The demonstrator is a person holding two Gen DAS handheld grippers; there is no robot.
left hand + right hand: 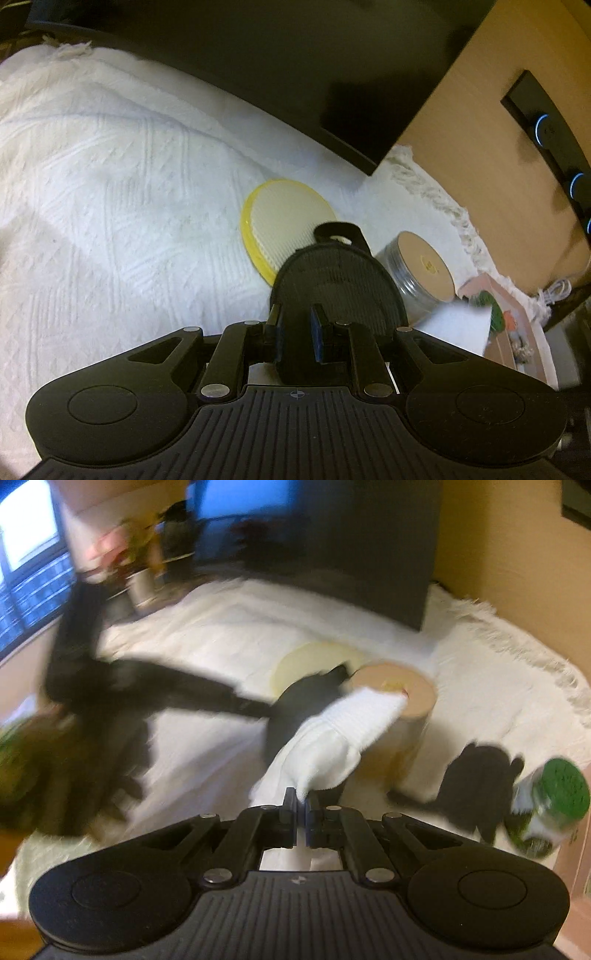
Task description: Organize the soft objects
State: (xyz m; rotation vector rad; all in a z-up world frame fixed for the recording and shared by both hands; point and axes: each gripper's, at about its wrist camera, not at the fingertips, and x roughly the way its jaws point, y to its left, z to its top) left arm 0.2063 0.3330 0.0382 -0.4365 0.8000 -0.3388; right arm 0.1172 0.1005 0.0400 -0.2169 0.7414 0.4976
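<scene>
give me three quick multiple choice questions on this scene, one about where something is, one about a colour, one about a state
1. Where does the yellow-rimmed round filter lie?
A. on the white blanket
B. inside the clear jar
C. on the wooden wall

2. What colour is the lid of the jar at the right edge of the right wrist view?
A. red
B. green
C. white

3. What is the right gripper doing?
A. open, holding nothing
B. shut on a white cloth
C. shut on a jar

Answers:
1 A, the filter lies flat on the white blanket.
2 B, its round top is plainly green.
3 B, the white cloth runs out from between its closed fingers.
</scene>
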